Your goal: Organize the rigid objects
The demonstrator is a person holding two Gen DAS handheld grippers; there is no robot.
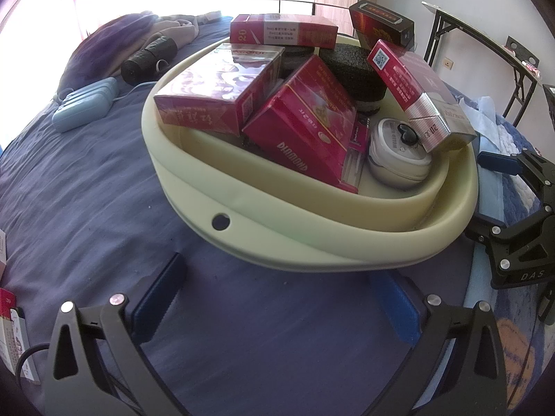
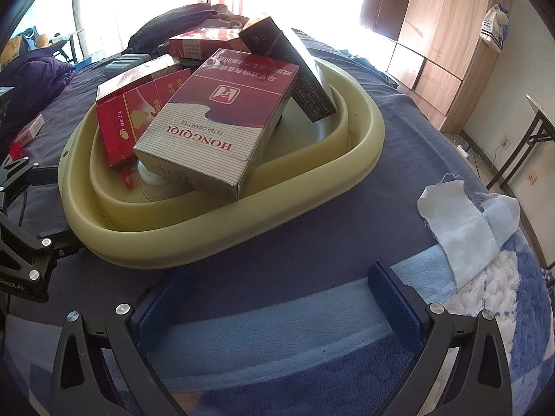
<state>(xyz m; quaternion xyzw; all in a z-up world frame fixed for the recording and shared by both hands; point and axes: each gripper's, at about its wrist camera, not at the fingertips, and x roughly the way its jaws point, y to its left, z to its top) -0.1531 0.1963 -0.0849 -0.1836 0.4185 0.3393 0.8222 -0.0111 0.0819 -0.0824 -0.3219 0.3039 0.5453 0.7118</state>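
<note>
A pale green basin (image 1: 312,239) sits on the bed, piled with several red cigarette boxes (image 1: 305,128), a red-and-silver Hongqiqu box (image 1: 419,93), black sponges (image 1: 357,72) and a white round tin (image 1: 399,156). My left gripper (image 1: 277,298) is open and empty just in front of the basin's near rim. My right gripper (image 2: 274,298) is open and empty, close to the basin (image 2: 222,239) on its other side; it shows at the right edge of the left wrist view (image 1: 513,215). The Hongqiqu box (image 2: 215,128) lies on top in the right wrist view.
A dark blue bedsheet (image 1: 104,190) covers the bed. A light blue case (image 1: 85,107), a black cylinder (image 1: 149,59) and bundled clothes lie behind the basin. Red-and-white boxes (image 1: 10,332) lie at the left edge. A white cloth (image 2: 461,222) and a blue towel (image 2: 277,312) lie right.
</note>
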